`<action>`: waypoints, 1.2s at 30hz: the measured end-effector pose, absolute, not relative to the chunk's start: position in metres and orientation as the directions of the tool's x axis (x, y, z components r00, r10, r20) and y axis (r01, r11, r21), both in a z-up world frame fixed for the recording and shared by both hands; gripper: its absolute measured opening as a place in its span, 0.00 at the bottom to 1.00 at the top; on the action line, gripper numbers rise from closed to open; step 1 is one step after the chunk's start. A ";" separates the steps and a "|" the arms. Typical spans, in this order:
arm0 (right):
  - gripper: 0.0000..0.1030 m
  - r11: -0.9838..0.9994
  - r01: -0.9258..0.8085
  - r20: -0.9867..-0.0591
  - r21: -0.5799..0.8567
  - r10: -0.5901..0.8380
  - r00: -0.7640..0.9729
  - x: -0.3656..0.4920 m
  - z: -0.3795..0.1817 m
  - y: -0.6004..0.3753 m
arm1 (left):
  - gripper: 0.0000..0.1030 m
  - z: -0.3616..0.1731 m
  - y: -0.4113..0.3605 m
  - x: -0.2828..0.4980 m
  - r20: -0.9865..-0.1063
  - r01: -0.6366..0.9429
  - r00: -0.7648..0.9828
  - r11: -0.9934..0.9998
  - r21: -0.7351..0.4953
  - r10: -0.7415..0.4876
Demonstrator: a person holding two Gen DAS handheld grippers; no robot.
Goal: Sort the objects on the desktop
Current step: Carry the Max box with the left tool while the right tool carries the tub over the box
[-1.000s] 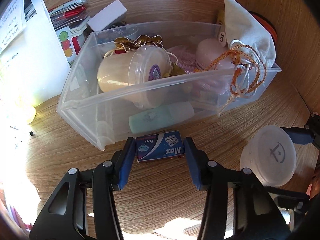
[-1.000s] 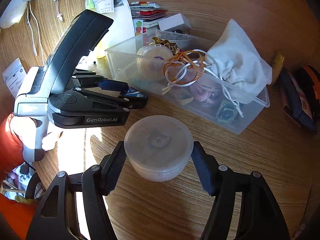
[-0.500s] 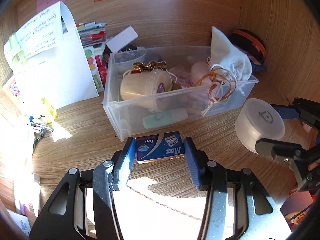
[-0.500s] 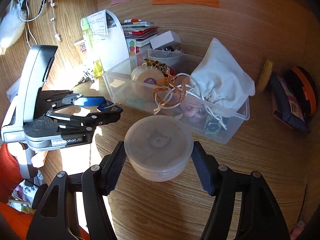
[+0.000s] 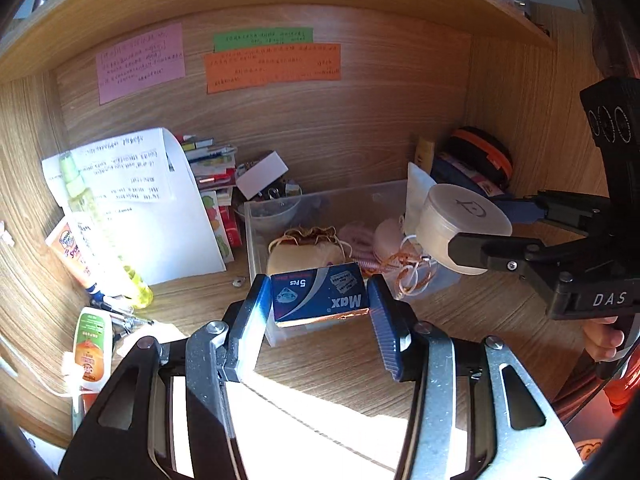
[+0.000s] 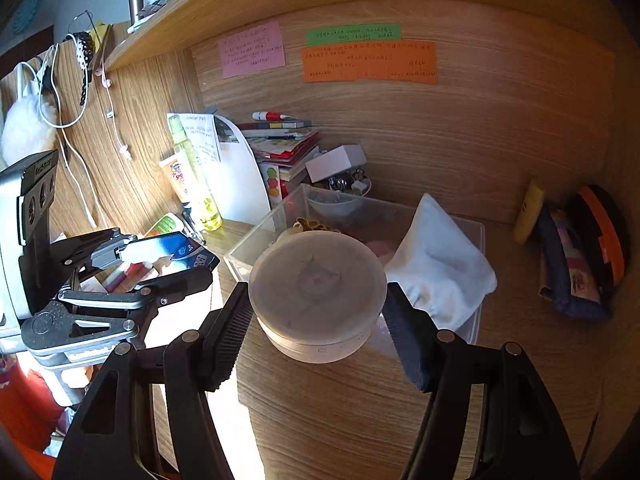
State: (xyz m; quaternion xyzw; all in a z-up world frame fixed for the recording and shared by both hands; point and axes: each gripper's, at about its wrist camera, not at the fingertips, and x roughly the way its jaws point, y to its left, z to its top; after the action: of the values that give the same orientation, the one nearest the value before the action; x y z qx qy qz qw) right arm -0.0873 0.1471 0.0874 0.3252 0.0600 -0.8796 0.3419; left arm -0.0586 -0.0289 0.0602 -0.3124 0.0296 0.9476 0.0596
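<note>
Blue box marked "Max" clamped between left gripper pads, held above desk before clear bin. Round white container gripped by right gripper, also aloft, near bin's white pouch.

The left gripper has dark blue ribbed pads at 3 and 9 o'clock, bolted to silver-grey metal links on black arms with round screw heads. The right gripper is all black, its ribbed pads likewise dark, with silver screws. From the left camera its body reads "DAS" in white. An orange-red sleeve shows at 4 o'clock.
</note>
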 end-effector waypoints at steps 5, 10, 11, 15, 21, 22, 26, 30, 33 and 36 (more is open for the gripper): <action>0.61 -0.766 0.627 -0.602 0.143 -0.570 -0.559 -0.111 0.099 0.140 | 0.47 0.072 -0.031 -0.079 -0.573 -0.127 -0.814 -0.992 0.012 0.097; 0.61 -0.770 0.610 -0.600 0.189 -0.582 -0.549 -0.142 0.104 0.133 | 0.47 0.072 -0.034 -0.107 -0.575 -0.108 -0.814 -0.994 0.004 0.086; 0.61 -0.776 0.602 -0.602 0.188 -0.575 -0.554 -0.148 0.103 0.131 | 0.47 0.071 -0.035 -0.113 -0.578 -0.103 -0.812 -0.995 -0.001 0.084; 0.61 -0.795 0.579 -0.615 0.177 -0.549 -0.566 -0.169 0.093 0.123 | 0.47 0.059 -0.041 -0.140 -0.605 -0.083 -0.792 -0.996 -0.024 0.080; 0.61 -0.807 0.560 -0.651 0.188 -0.529 -0.544 -0.195 0.066 0.118 | 0.47 0.032 -0.051 -0.178 -0.657 -0.056 -0.750 -0.996 -0.062 0.084; 0.61 -0.805 0.561 -0.656 0.192 -0.530 -0.537 -0.198 0.062 0.117 | 0.47 0.027 -0.052 -0.183 -0.665 -0.051 -0.742 -0.997 -0.066 0.082; 0.61 -0.793 0.576 -0.668 0.200 -0.540 -0.511 -0.205 0.047 0.112 | 0.47 0.012 -0.056 -0.193 -0.685 -0.042 -0.724 -0.996 -0.075 0.082; 0.61 -0.801 0.587 -0.661 0.118 -0.504 -0.556 -0.199 0.044 0.107 | 0.47 0.004 -0.057 -0.197 -0.687 -0.046 -0.721 -0.995 -0.083 0.091; 0.61 -0.806 0.590 -0.654 0.052 -0.474 -0.590 -0.193 0.041 0.103 | 0.47 -0.001 -0.054 -0.196 -0.687 -0.053 -0.721 -0.996 -0.070 0.086; 0.61 -0.808 0.589 -0.647 -0.013 -0.442 -0.621 -0.190 0.038 0.098 | 0.47 -0.003 -0.054 -0.197 -0.690 -0.070 -0.716 -0.995 -0.077 0.103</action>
State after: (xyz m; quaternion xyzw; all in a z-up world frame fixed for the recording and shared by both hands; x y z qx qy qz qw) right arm -0.1896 0.0981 0.0378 0.3258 0.1125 -0.8933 0.2886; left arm -0.1970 -0.0536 -0.0032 -0.3738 -0.0226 0.9260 0.0467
